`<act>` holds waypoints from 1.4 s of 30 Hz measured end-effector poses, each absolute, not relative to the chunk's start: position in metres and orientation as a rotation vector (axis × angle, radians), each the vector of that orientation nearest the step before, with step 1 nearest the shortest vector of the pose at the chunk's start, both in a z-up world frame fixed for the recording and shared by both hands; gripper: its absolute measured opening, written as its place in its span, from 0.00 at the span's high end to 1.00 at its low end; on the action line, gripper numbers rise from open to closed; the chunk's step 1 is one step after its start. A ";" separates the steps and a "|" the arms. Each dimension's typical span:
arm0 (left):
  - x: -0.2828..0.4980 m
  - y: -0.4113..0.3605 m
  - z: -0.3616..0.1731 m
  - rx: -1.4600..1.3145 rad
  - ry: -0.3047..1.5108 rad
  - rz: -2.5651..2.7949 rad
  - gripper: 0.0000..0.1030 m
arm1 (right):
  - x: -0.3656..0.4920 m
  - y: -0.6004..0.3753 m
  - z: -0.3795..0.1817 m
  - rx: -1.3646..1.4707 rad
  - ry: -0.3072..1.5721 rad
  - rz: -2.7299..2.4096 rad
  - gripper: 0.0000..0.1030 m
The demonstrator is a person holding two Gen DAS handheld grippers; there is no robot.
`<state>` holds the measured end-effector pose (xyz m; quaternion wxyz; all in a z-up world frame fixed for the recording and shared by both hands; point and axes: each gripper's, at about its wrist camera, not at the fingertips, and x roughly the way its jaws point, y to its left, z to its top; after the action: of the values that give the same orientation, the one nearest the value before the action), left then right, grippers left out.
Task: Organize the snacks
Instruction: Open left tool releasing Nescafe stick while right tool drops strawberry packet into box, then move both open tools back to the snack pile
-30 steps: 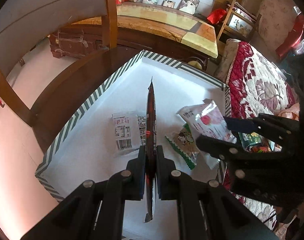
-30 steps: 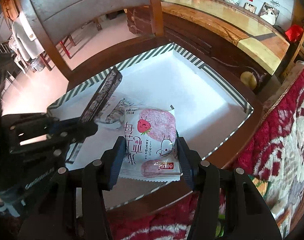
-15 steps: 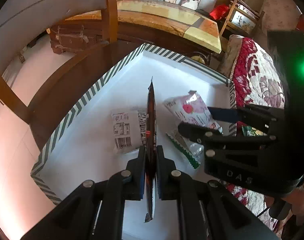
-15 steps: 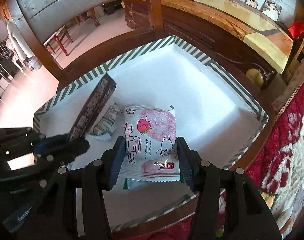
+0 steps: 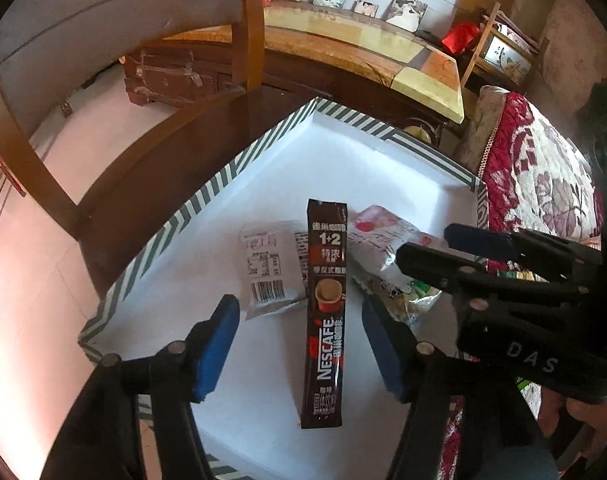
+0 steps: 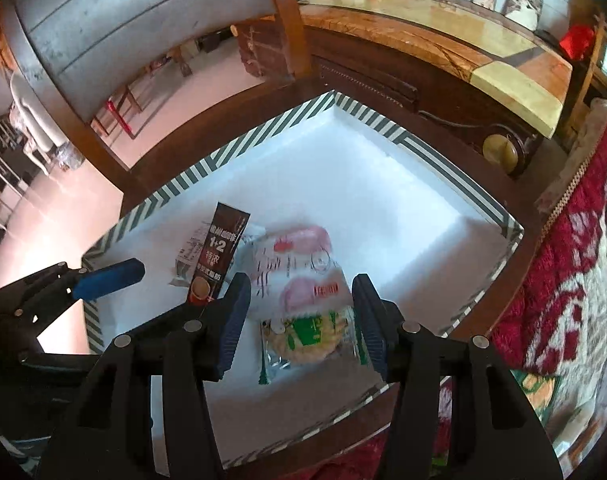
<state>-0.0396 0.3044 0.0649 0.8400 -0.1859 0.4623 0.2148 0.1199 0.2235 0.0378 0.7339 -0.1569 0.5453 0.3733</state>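
Your left gripper [image 5: 299, 352] hangs over the white box [image 5: 383, 160] with the green-and-white striped rim, which sits on a dark wooden chair seat [image 5: 163, 184]. Its jaws are opening and stand wide, blue pads [image 5: 215, 344] well clear on either side. Between them, touching neither pad, the Nescafé coffee stick [image 5: 325, 312] lies flat on the box floor, label up, its long side running away from you. Its far end overlaps the white barcode packet [image 5: 269, 268] lying just to its left.

Your right gripper [image 6: 299, 320] is over the near right part of the same box, and its jaws are opening too. The pink strawberry snack packet [image 6: 299, 264] shows blurred between the fingers; the pads do not press on it, and you cannot tell whether it has settled on the floor of the box. Beneath its near edge lies the green cracker packet [image 6: 307, 340], partly covered by it. From this side the coffee stick sits just left of the pink packet, with the left gripper's blue pad further left over the box rim.

All four snacks cluster in the near half of the box; the far half is bare white floor. A red floral blanket [image 6: 575, 264] lies beside the chair on the right, and a yellow-topped wooden counter [image 6: 463, 52] runs behind.
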 end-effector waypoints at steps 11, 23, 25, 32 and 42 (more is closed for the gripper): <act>-0.051 0.260 0.094 -0.270 0.922 0.416 0.27 | 0.092 0.169 0.078 -0.258 1.113 0.780 0.49; -0.051 0.188 0.098 -0.207 0.930 0.285 0.24 | 0.064 0.069 0.093 -0.191 1.129 0.651 0.47; -0.049 0.178 0.097 -0.198 0.937 0.264 0.24 | 0.058 0.054 0.095 -0.178 1.127 0.631 0.47; -0.042 0.147 0.088 -0.187 0.975 0.196 0.22 | 0.037 -0.003 0.091 -0.178 1.156 0.566 0.47; -0.028 0.112 0.074 -0.153 1.033 0.120 0.22 | 0.024 -0.066 0.066 -0.089 1.233 0.488 0.46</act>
<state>-0.0279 0.1117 0.0739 0.8651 -0.0732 0.4929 0.0572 0.0236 -0.0662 0.0661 0.7873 -0.0411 0.5720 0.2266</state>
